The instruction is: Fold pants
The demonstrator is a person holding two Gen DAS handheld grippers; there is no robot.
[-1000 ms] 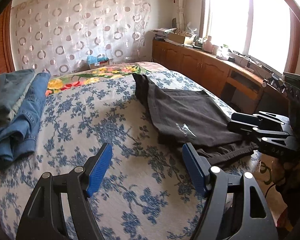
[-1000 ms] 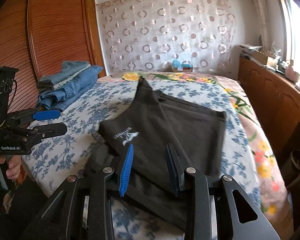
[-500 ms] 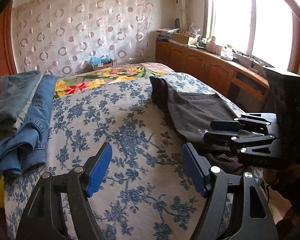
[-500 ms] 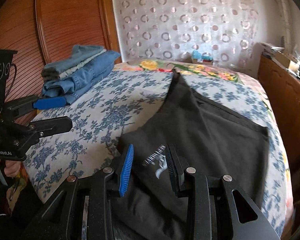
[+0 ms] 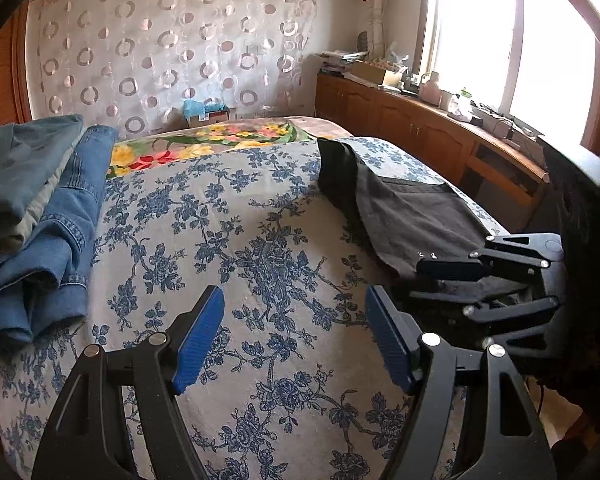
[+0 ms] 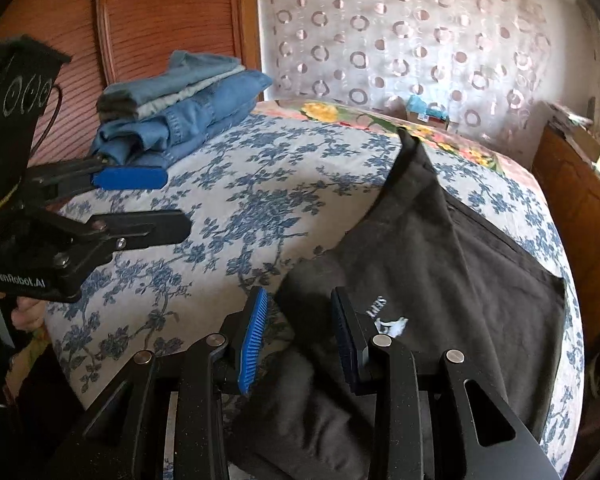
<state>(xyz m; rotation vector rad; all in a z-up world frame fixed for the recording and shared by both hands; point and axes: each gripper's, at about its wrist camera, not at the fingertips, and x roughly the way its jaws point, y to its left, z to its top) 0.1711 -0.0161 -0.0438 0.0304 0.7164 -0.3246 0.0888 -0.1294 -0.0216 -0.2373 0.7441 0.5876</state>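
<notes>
Nearest the right wrist camera, the right claw (image 6: 296, 332) hangs over the near corner of the black pants (image 6: 460, 272); its blue pads stand a modest way apart and no cloth is pinched between them, so it is unclenched and holds nothing; just past its tips a small white logo (image 6: 392, 324) marks the dark fabric. Beside it, over bare bedspread, the left claw (image 5: 296, 336) is spread wide and empty, with only the blue-flowered bed cover (image 5: 240, 240) showing between its pads; a hand (image 6: 28, 312) grips its handle at the edge of the right view. Further on, the pants lie on the bed on the window side, spread mostly flat with one long flap laid over and a narrow end running off toward the far edge of the bed; the near end bunches loosely over the bed's edge. I judge the fold to be at an early stage: perhaps one lengthwise fold is in, but the piece is long and loose, and the crosswise folds and the tidying remain. Beyond, on the other side of the bed, a stack of folded jeans (image 5: 40, 208) sits well apart from the pants; past that, a flowered blanket (image 5: 204, 144) and the ring-patterned curtain (image 5: 172, 48).
</notes>
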